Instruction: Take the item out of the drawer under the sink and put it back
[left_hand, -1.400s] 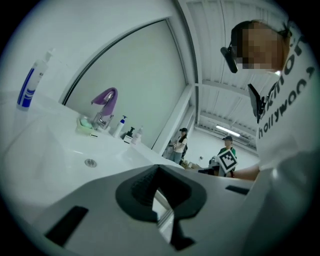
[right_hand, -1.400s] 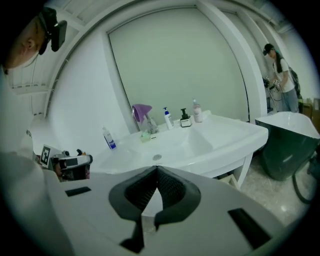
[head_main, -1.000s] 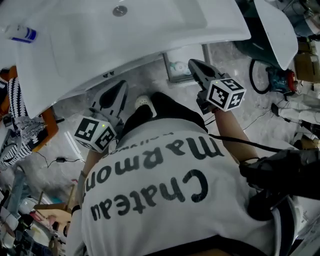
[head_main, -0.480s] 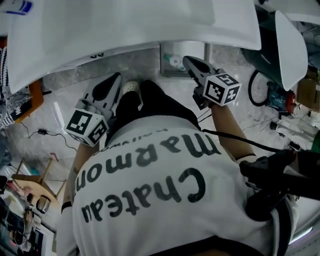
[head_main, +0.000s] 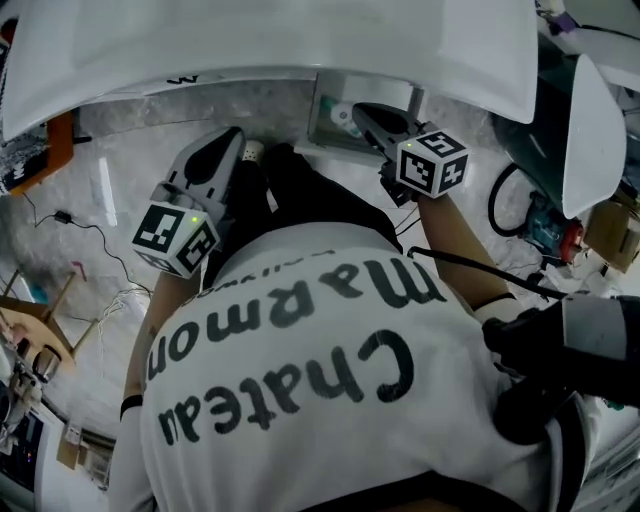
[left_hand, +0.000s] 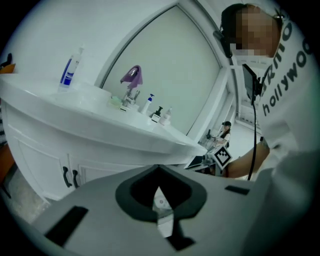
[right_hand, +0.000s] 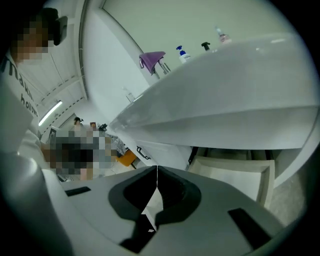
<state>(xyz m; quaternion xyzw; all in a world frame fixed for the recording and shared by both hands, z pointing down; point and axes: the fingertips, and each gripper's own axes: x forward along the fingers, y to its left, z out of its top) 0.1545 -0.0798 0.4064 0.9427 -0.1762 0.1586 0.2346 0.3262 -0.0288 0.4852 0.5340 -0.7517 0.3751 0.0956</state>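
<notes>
The white sink (head_main: 300, 40) overhangs an open drawer (head_main: 325, 125) in the cabinet below it. A small white item with a teal mark (head_main: 345, 117) lies in the drawer. My right gripper (head_main: 364, 110) is shut and empty, its tip at the drawer's front under the sink's rim. In the right gripper view the shut jaws (right_hand: 157, 169) point at the cabinet, with the pale drawer (right_hand: 240, 172) to the right. My left gripper (head_main: 230, 137) hangs left of the drawer, shut with nothing in it. The left gripper view has its jaws (left_hand: 159, 167) facing the cabinet front.
The cabinet doors carry black handles (left_hand: 70, 176). Bottles (left_hand: 67, 75) and a purple cloth on the faucet (left_hand: 131, 76) stand on the sink. The person's shoe (head_main: 252, 150) is between the grippers. Cables (head_main: 70, 225) lie on the floor at left.
Both grippers have sunk and moved in toward the cabinet. The right gripper's tip has come under the sink's rim at the open drawer. Both stayed shut.
</notes>
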